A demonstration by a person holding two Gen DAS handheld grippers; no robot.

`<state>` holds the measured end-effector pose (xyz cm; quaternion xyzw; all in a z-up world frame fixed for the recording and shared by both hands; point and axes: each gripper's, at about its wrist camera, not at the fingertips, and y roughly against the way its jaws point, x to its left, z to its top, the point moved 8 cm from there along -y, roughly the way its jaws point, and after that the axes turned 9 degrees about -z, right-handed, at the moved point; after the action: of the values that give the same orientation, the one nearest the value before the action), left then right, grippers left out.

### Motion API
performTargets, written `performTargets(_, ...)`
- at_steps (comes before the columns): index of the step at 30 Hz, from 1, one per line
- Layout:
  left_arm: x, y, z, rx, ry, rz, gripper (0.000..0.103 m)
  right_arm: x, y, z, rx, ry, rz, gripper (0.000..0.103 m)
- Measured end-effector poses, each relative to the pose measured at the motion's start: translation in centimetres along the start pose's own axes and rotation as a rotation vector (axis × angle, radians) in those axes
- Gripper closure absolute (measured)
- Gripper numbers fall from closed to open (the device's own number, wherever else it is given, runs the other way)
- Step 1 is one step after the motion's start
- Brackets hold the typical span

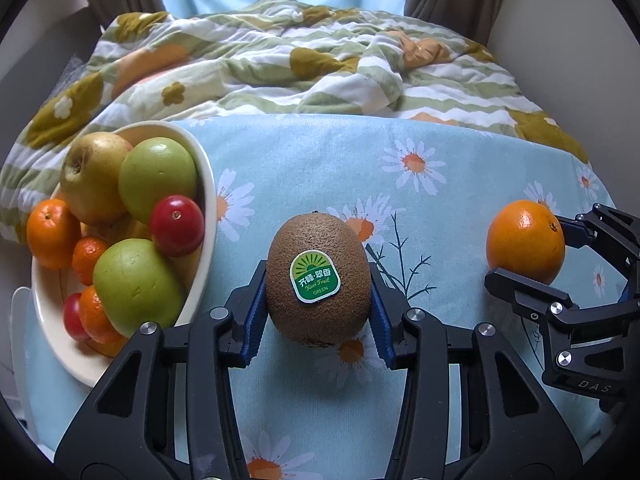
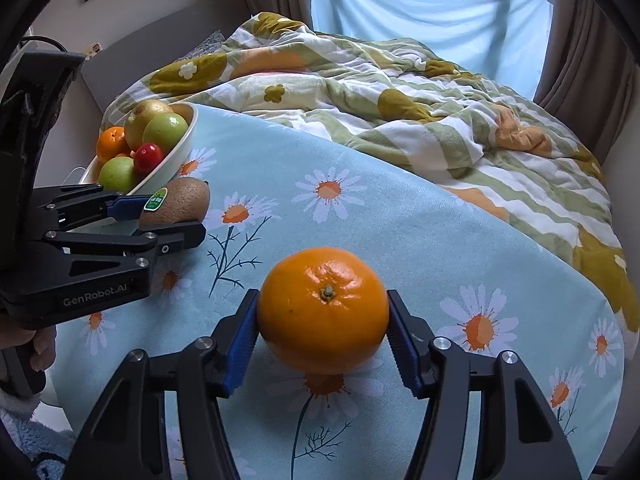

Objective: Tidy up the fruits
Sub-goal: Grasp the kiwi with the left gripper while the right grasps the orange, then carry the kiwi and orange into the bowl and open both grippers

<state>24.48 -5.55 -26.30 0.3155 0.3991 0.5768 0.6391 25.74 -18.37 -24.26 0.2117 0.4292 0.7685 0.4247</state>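
Two fruits remain outside the bowl (image 1: 208, 200), both on the daisy tablecloth (image 1: 320, 160): kiwi (image 1: 318, 280) just beside its rim, orange (image 2: 323, 311) well away from it. Left gripper (image 1: 318, 312) is clamped on the kiwi, right gripper (image 2: 323, 340) on the orange. Apples, tangerines and red fruits already fill the bowl; judged nearly done, neither lifted yet

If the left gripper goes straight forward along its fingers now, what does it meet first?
The kiwi: it already sits between the left gripper fingers, pads against its sides. Past it, probably only the daisy tablecloth, though depth is unclear.
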Motion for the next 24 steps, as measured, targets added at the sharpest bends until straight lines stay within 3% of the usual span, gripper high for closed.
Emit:
performTargets(14,-0.3,6.9,1.4,-0.094,-0.003,-0.044,0.052,1.7,6.1,2.5,-0.077,0.0,-0.011,0.047)
performTargets(24,3.5,12.5,1.3,-0.127,-0.048,-0.093,0.052,6.5,10.7,4.8,-0.121,-0.08,-0.04,0.047)
